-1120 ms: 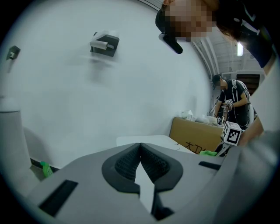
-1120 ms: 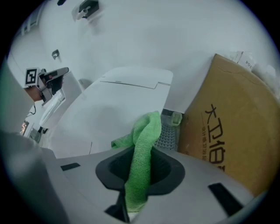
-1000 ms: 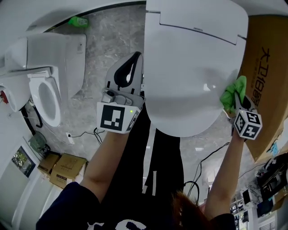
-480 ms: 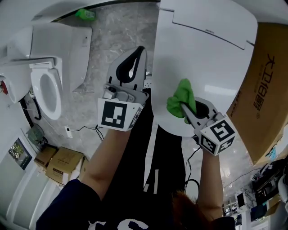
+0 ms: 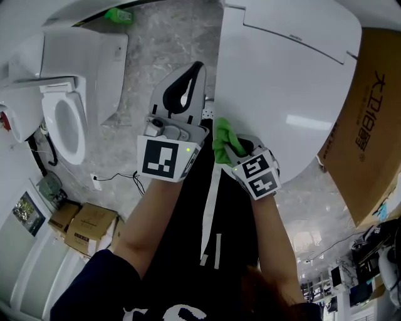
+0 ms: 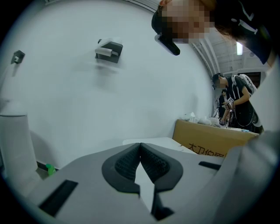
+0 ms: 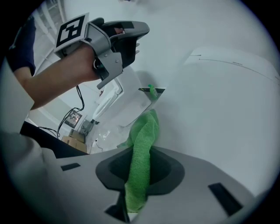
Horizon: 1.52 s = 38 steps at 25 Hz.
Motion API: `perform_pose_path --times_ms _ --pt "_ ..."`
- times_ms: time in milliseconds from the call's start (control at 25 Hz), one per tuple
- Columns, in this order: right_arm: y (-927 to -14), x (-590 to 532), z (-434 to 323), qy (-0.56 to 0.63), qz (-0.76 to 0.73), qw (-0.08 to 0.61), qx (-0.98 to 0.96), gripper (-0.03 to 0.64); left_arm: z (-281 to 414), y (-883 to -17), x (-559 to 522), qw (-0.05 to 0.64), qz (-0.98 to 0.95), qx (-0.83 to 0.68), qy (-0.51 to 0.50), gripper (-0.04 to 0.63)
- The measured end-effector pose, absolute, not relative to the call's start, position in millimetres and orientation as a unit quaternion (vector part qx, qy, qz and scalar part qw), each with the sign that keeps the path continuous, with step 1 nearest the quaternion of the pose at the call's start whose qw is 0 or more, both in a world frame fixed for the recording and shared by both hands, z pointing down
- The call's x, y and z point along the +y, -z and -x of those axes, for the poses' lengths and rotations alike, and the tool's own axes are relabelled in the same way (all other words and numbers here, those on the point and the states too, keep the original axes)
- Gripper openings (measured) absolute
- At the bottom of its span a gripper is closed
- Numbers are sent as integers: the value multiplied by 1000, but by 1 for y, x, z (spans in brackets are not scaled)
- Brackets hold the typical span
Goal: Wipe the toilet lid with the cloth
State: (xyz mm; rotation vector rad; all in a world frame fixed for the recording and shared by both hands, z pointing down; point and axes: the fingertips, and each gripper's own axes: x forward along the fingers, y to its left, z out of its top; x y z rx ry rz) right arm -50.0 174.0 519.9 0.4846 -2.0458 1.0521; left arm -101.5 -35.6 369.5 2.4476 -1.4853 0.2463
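The white toilet lid (image 5: 288, 81) fills the upper right of the head view, shut and glossy. A green cloth (image 5: 223, 142) is bunched at the lid's near left edge, and my right gripper (image 5: 233, 145) is shut on it. In the right gripper view the green cloth (image 7: 140, 162) hangs pinched between the jaws against the toilet lid (image 7: 218, 113). My left gripper (image 5: 185, 84) hovers beside the lid's left edge, over the floor, its jaws together and holding nothing. The left gripper (image 6: 140, 153) points at a white wall.
A second white toilet (image 5: 66, 106) with its seat open stands at the left on the grey marble floor (image 5: 156, 50). A large cardboard box (image 5: 369, 119) stands right of the lid. Smaller boxes (image 5: 81, 232) and cables lie at the lower left. Another green cloth (image 5: 118, 15) lies at the top.
My right gripper has swept the green cloth from the lid's right edge across its front to the near left edge. The left gripper has barely moved.
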Motion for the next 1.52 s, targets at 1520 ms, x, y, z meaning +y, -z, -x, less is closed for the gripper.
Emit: perform_pose_path --times_ms 1520 --pt "-522 191 -122 -403 -323 410 -752 83 25 -339 -15 121 -861 -491 -55 20"
